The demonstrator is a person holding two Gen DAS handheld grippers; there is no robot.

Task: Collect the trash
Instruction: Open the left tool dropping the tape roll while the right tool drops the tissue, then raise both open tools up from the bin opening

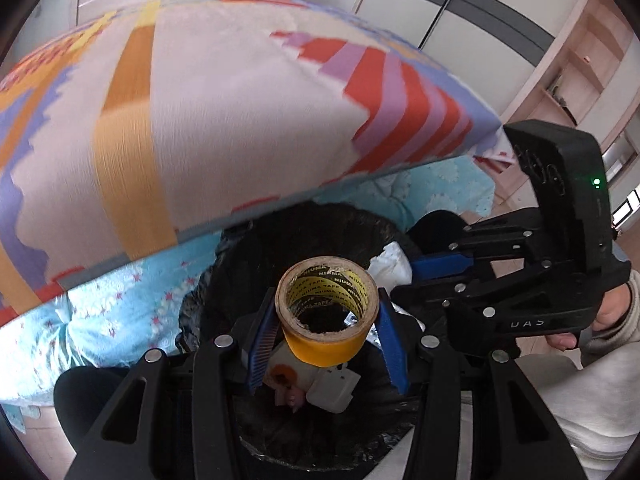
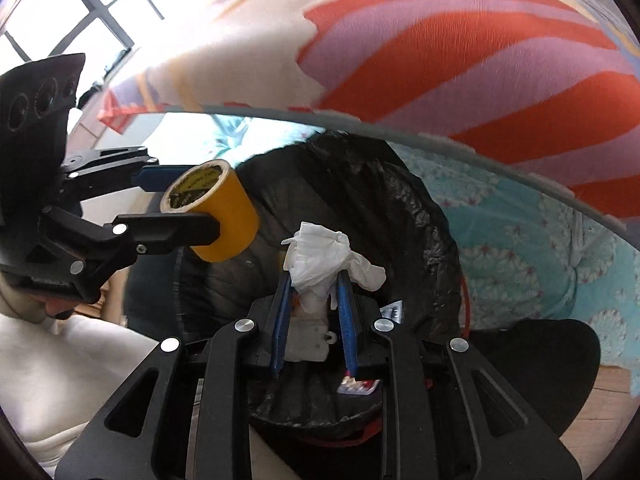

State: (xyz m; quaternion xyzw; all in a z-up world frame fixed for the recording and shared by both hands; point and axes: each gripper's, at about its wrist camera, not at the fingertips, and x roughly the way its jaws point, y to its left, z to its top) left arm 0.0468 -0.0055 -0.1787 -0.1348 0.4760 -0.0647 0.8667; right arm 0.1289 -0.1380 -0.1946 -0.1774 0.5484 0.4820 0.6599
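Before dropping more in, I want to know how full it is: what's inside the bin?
In the bin: a white box and an orange-printed wrapper. The tape and fingers hide the rest.

The quilt [image 1: 240,100] is smeared with blur. The tape [image 1: 326,312] and fingers [image 1: 262,340] hide most of the bin's [image 1: 208,292] contents. Its near rim is covered by the gripper frame.

Patterned bed [image 1: 240,112], pale wardrobe [image 1: 460,8], wooden shelves [image 1: 580,64], bright window [image 2: 80,12], wood floor [image 2: 600,400].

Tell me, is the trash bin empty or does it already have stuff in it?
Not empty. Inside the black-lined bin, below the held tape roll, lie a white plastic piece and other scraps.
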